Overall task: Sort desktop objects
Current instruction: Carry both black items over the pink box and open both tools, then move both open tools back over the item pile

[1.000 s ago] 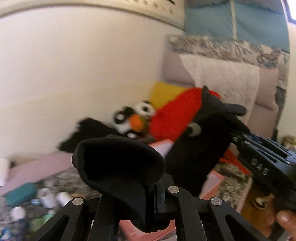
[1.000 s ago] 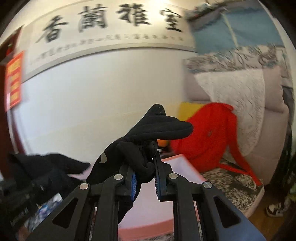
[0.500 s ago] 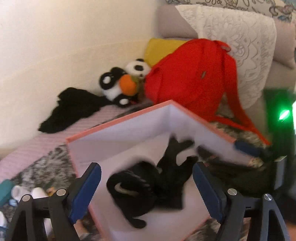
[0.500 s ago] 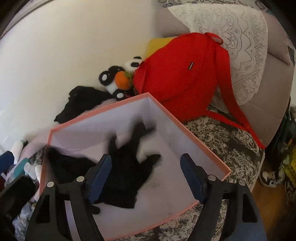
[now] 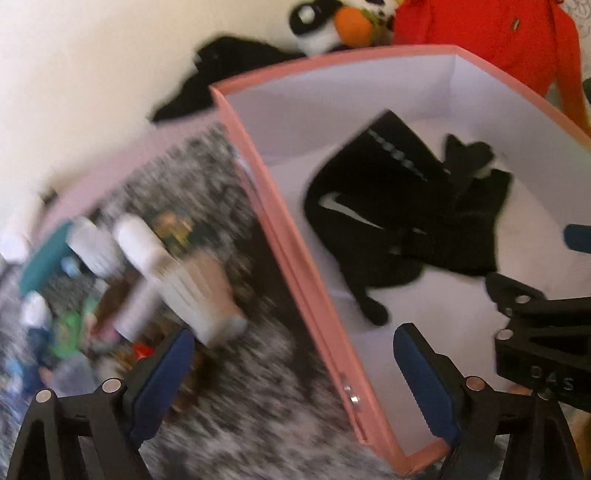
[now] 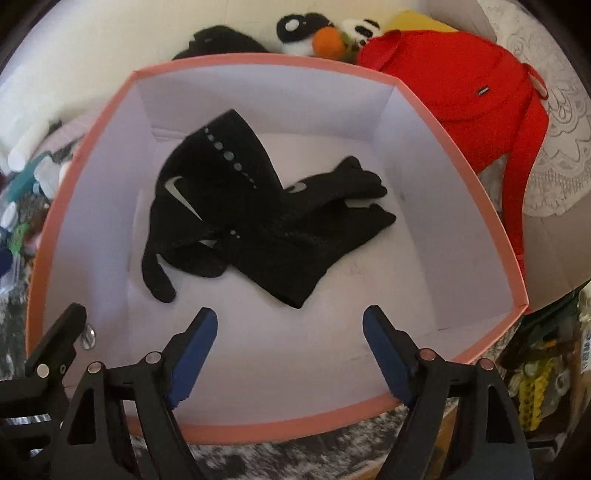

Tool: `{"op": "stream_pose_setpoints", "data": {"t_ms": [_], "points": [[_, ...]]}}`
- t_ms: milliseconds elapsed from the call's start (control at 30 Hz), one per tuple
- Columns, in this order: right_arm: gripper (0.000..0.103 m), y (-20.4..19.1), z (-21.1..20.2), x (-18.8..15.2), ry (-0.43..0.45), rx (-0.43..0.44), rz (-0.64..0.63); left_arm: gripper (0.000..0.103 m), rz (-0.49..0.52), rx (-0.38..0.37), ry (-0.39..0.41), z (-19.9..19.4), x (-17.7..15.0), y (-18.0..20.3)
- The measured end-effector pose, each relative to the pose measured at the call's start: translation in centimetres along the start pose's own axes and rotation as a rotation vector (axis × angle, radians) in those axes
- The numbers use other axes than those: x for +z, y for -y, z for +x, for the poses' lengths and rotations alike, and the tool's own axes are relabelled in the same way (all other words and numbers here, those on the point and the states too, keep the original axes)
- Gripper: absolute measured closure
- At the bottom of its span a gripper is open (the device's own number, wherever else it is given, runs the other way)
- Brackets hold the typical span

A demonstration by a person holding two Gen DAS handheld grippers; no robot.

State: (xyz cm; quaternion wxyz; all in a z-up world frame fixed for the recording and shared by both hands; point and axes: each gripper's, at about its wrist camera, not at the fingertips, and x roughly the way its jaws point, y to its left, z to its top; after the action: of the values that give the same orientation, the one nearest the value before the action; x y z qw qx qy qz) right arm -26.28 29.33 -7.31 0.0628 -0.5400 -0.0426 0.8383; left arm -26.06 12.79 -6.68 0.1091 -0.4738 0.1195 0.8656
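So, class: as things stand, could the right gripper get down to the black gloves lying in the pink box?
Probably yes. The right gripper is open and sits above the open-topped pink box, pointing at the black gloves on its floor. Nothing lies between its fingers and the gloves; only the near wall sits below it.

A home, likely a living room: behind the pink box (image 6: 476, 177) a red backpack (image 6: 454, 96) and panda plush toys (image 6: 317, 31) lean on a lace-draped sofa (image 6: 554, 147) (bottles (image 5: 144, 251) clutter its left).
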Motion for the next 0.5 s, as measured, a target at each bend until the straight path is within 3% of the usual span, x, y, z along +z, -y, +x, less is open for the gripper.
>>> {"op": "stream_pose_setpoints", "data": {"t_ms": [100, 167, 300, 400, 500], "points": [[0.020, 0.2, 0.2, -0.9, -0.034, -0.067, -0.047, 0.012, 0.000, -0.079, -0.035, 0.0, -0.6, 1.7], [0.020, 0.5, 0.3, -1.4, -0.045, -0.114, -0.072, 0.012, 0.016, -0.077, -0.031, -0.2, -0.7, 2.8], [0.021, 0.7, -0.1, -1.6, -0.006, -0.108, -0.070, 0.012, 0.013, -0.064, -0.035, -0.6, 0.0, 3.4], [0.021, 1.1, -2.0, -1.0, 0.089, -0.104, -0.017, 0.012, 0.022, -0.042, 0.051, -3.0, 0.7, 2.8], [0.020, 1.9, -7.5, -0.7, 0.313, -0.120, 0.086, 0.012, 0.008, -0.031, 0.189, -7.4, 0.7, 1.3]]}}
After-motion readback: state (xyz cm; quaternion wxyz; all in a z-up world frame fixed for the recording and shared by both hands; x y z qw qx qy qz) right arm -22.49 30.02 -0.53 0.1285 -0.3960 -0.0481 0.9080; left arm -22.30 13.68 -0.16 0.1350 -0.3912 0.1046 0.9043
